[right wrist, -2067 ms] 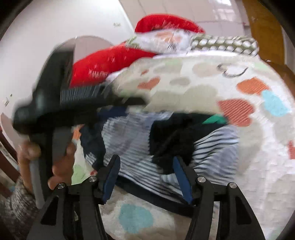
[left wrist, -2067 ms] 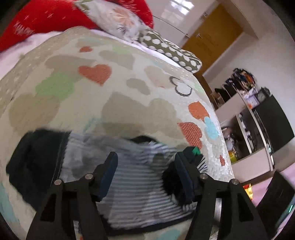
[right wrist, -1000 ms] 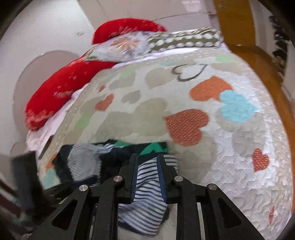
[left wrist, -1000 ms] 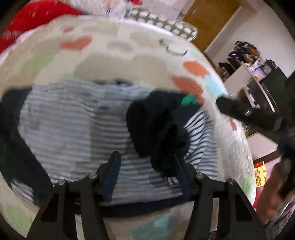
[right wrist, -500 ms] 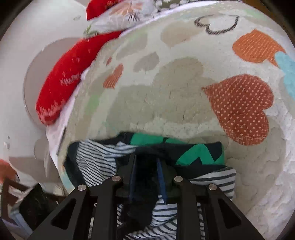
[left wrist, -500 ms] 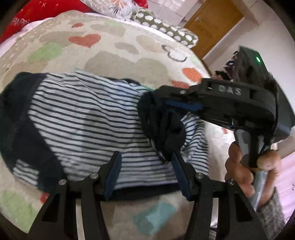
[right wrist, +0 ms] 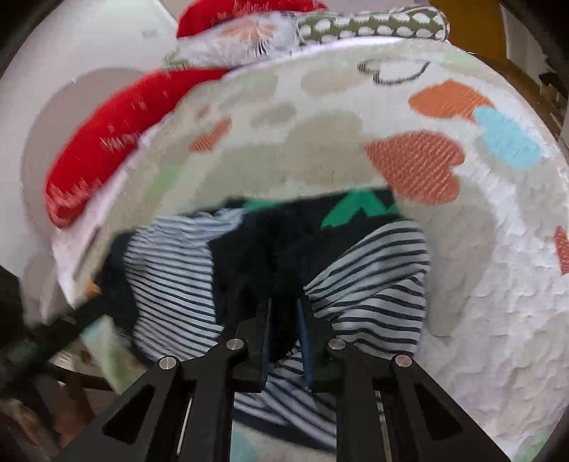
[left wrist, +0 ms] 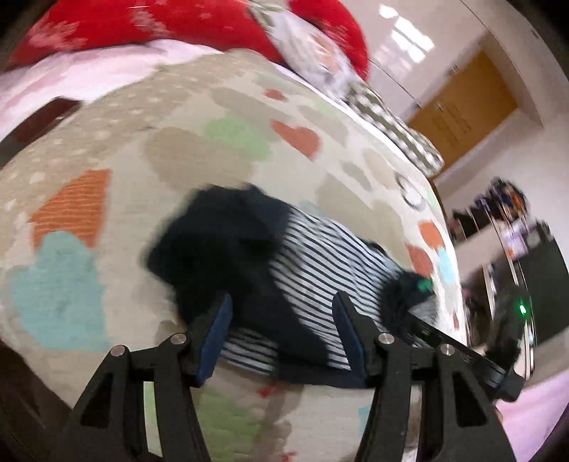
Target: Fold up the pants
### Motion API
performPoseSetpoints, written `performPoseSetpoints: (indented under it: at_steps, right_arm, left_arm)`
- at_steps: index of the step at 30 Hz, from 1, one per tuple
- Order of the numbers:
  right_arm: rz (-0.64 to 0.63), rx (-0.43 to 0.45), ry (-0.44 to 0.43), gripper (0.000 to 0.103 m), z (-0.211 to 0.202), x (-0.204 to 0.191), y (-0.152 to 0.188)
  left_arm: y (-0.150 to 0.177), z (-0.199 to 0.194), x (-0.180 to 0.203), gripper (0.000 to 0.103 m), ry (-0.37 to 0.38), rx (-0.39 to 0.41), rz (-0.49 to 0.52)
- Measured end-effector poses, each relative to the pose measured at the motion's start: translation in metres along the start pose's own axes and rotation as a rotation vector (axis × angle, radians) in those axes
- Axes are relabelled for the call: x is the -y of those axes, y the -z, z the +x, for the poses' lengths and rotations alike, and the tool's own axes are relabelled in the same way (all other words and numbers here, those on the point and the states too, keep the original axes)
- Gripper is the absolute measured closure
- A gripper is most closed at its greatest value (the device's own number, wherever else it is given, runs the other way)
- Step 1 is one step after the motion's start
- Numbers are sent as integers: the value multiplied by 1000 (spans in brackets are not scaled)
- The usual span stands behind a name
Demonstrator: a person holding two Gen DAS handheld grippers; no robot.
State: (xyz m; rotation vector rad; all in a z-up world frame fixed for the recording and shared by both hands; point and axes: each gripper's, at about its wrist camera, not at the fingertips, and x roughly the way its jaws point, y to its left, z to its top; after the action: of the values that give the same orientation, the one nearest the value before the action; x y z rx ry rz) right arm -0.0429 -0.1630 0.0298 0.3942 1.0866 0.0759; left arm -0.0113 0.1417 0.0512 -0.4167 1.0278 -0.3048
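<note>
The pants (left wrist: 313, 270) are striped white and dark navy with dark navy bands and a green mark. They lie crumpled on the heart-print quilt (left wrist: 177, 156). My left gripper (left wrist: 281, 330) is open, its fingers over the near edge of the pants, with dark cloth between them. My right gripper (right wrist: 284, 327) is shut on a dark navy fold of the pants (right wrist: 373, 284) and holds it bunched. The right gripper's body (left wrist: 462, 359) shows at the right of the left wrist view.
Red cushions (left wrist: 142, 25) and patterned pillows (right wrist: 370, 21) lie at the head of the bed. A wooden door (left wrist: 462, 106) and cluttered shelves (left wrist: 505, 227) stand to the right. The quilt's edge (right wrist: 81, 248) drops off on the left in the right wrist view.
My left gripper has swung left toward the dark end of the pants. My right gripper has kept its hold on the dark fold and pulled back a little.
</note>
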Motion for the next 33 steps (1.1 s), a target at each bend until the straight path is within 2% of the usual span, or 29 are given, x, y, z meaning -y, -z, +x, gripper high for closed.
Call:
performPoseSetpoints:
  at_steps: [3, 7, 13, 16, 18, 20, 23, 26, 33]
  right_arm:
    - [27, 17, -35, 87, -13, 0, -6]
    - [-7, 52, -48, 87, -36, -16, -9]
    - [-125, -58, -100, 78, -13, -73, -21]
    - [-210, -131, -107, 61, 13, -115, -30]
    - [-262, -176, -108, 39, 31, -143, -37]
    - [-291, -217, -101, 35, 49, -169, -47]
    - [-324, -294, -68, 26, 79, -203, -62]
    - [-325, -398, -7, 25, 111, -227, -73]
    - [-441, -610, 256, 13, 178, -265, -66]
  left_arm:
    - [-7, -5, -31, 39, -27, 28, -86]
    - [-6, 11, -56, 38, -27, 3, -152]
    - [2, 16, -60, 43, 4, 34, -132]
    - [5, 14, -72, 43, 70, 51, -181]
    - [7, 14, -78, 43, 101, 60, -206]
    - [9, 13, -80, 43, 116, 70, -212]
    - [12, 14, -78, 39, 125, 84, -186]
    - [15, 14, -75, 38, 118, 98, -163]
    - [22, 15, -65, 29, 105, 143, -107]
